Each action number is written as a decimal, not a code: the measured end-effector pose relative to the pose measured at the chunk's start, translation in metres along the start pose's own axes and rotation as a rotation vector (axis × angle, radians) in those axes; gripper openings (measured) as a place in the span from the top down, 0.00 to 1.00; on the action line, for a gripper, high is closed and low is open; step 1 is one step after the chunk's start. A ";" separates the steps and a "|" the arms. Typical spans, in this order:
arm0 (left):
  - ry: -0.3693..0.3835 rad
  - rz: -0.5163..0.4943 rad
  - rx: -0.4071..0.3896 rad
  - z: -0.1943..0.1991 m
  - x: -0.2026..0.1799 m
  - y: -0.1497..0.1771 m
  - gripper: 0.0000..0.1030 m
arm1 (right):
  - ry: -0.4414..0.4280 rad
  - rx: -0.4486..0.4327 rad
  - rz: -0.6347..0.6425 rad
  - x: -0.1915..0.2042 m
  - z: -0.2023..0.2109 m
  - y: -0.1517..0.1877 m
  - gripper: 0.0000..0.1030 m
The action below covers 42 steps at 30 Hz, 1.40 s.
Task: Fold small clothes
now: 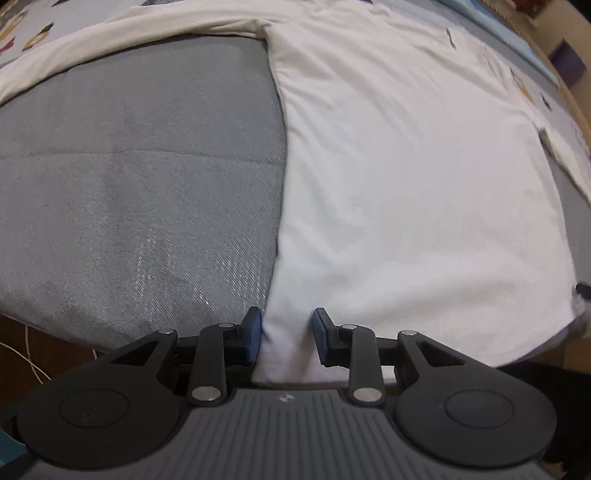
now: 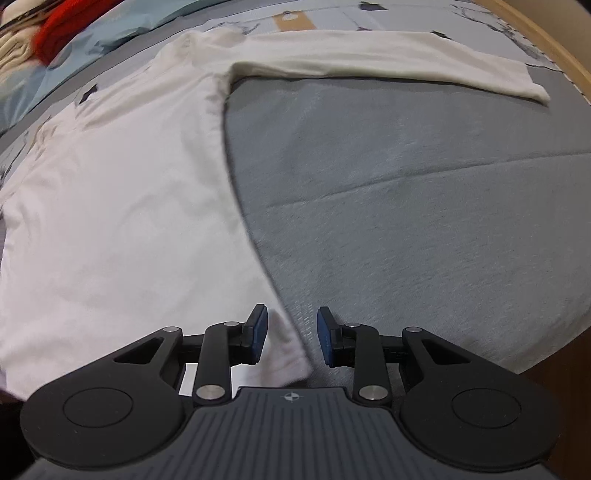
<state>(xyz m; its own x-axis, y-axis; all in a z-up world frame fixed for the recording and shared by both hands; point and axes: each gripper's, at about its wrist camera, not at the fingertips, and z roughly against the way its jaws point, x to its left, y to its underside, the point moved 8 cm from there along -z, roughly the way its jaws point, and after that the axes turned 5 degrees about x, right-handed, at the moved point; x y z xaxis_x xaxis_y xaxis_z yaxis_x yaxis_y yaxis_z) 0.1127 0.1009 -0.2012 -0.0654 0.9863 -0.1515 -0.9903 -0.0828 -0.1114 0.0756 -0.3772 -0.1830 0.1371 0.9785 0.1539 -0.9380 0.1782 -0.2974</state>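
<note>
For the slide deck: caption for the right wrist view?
Open right tool poised over the bottom corner of a white long-sleeved shirt spread on grey bedding.

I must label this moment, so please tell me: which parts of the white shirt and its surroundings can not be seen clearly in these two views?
- White long-sleeved shirt, left wrist view: its bottom hem runs under the left tongs and is hidden.
- Right wrist view: the hem corner is partly hidden behind the right tongs.
- Red item, right wrist view: cut by the top edge, blurred, kind unclear.
- Small dark prints on the bedding, left wrist view: too small to read.
</note>
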 end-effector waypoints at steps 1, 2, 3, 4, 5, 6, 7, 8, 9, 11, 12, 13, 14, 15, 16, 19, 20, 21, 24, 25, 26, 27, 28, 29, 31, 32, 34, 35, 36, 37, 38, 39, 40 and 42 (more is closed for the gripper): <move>-0.010 -0.017 0.000 0.000 -0.002 0.001 0.69 | 0.007 0.007 0.021 0.003 -0.001 0.002 0.70; -0.020 -0.033 -0.002 0.000 -0.004 0.003 0.72 | 0.017 0.017 0.041 0.005 -0.003 0.005 0.70; -0.026 -0.046 -0.003 0.000 -0.006 0.003 0.80 | 0.026 0.027 0.054 0.005 -0.005 0.007 0.70; -0.030 -0.056 -0.003 0.000 -0.007 0.004 0.84 | 0.032 0.035 0.062 0.006 -0.006 0.010 0.70; -0.036 -0.063 -0.007 0.001 -0.008 0.005 0.91 | 0.033 0.038 0.066 0.007 -0.007 0.010 0.70; -0.040 -0.067 -0.011 0.002 -0.008 0.006 0.93 | 0.035 0.036 0.074 0.008 -0.008 0.011 0.71; -0.042 -0.070 -0.014 0.003 -0.008 0.007 0.93 | 0.035 0.035 0.082 0.008 -0.007 0.011 0.73; -0.044 -0.074 -0.017 0.004 -0.005 0.008 0.93 | 0.034 0.035 0.092 0.009 -0.007 0.012 0.83; -0.049 -0.079 -0.020 0.004 -0.005 0.008 0.94 | 0.034 0.035 0.097 0.009 -0.007 0.012 0.92; -0.058 -0.084 -0.027 0.006 -0.004 0.009 0.94 | 0.026 0.032 0.096 0.009 -0.006 0.013 0.94; -0.069 -0.082 -0.033 0.008 -0.001 0.009 0.94 | 0.017 0.034 0.092 0.009 -0.005 0.013 0.94; -0.082 -0.080 -0.039 0.008 -0.003 0.003 0.94 | 0.006 0.041 0.091 0.010 -0.005 0.014 0.94; -0.092 -0.076 -0.044 0.010 -0.002 0.003 0.94 | -0.003 0.049 0.093 0.011 -0.004 0.016 0.95; -0.099 -0.071 -0.045 0.010 -0.001 0.001 0.94 | -0.009 0.058 0.099 0.012 -0.004 0.019 0.95; -0.105 -0.064 -0.044 0.011 -0.001 0.003 0.94 | -0.010 0.064 0.103 0.013 -0.003 0.020 0.95; -0.127 -0.040 -0.042 0.013 0.002 0.003 0.94 | -0.017 0.073 0.102 0.015 -0.001 0.024 0.95; -0.128 -0.030 -0.042 0.014 0.003 0.003 0.94 | -0.019 0.074 0.102 0.015 0.000 0.026 0.95; -0.124 -0.019 -0.043 0.016 0.003 0.003 0.94 | -0.015 0.070 0.102 0.016 0.002 0.027 0.94; -0.101 0.000 -0.056 0.024 -0.002 0.004 0.93 | 0.000 0.047 0.087 0.018 0.008 0.023 0.94; -0.096 0.004 -0.072 0.027 -0.002 0.003 0.93 | 0.013 0.028 0.074 0.018 0.012 0.021 0.94; -0.089 0.010 -0.103 0.032 -0.003 0.002 0.93 | 0.024 -0.008 0.058 0.017 0.018 0.017 0.94; -0.071 0.012 -0.131 0.038 -0.005 0.000 0.93 | 0.027 -0.049 0.049 0.017 0.025 0.015 0.94; -0.051 0.013 -0.154 0.043 -0.006 -0.001 0.93 | 0.024 -0.082 0.047 0.020 0.031 0.014 0.94; -0.034 0.011 -0.168 0.046 -0.008 -0.002 0.93 | 0.016 -0.103 0.047 0.022 0.035 0.012 0.93; -0.025 -0.002 -0.161 0.044 -0.012 -0.001 0.93 | -0.003 -0.101 0.060 0.027 0.033 0.011 0.92; -0.034 -0.012 -0.127 0.037 -0.013 0.001 0.93 | 0.005 -0.075 0.075 0.028 0.027 0.014 0.92; -0.068 -0.043 -0.019 0.016 -0.016 0.011 0.93 | 0.067 0.027 0.118 0.028 0.007 0.025 0.92; -0.088 -0.062 -0.002 0.012 -0.018 0.014 0.93 | 0.083 0.037 0.133 0.029 0.003 0.027 0.92; -0.103 -0.082 -0.019 0.013 -0.021 0.013 0.93 | 0.091 0.018 0.144 0.032 0.005 0.025 0.92; -0.102 -0.097 -0.058 0.019 -0.025 0.010 0.92 | 0.088 0.001 0.151 0.034 0.007 0.024 0.92; -0.085 -0.102 -0.087 0.024 -0.028 0.008 0.89 | 0.090 -0.004 0.164 0.036 0.007 0.024 0.91; -0.072 -0.107 -0.092 0.026 -0.031 0.008 0.82 | 0.104 0.005 0.184 0.037 0.005 0.025 0.90; -0.084 -0.113 -0.065 0.021 -0.031 0.009 0.78 | 0.115 0.011 0.200 0.037 0.003 0.026 0.90; -0.109 -0.104 -0.012 0.012 -0.028 0.013 0.77 | 0.115 -0.003 0.199 0.037 0.005 0.024 0.90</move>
<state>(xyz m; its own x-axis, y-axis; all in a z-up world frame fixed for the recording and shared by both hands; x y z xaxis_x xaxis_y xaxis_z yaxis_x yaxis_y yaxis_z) 0.1002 0.0738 -0.1863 0.0243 0.9992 -0.0315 -0.9910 0.0199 -0.1327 0.0562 -0.3374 -0.1801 -0.0149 0.9997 -0.0167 -0.9493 -0.0194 -0.3138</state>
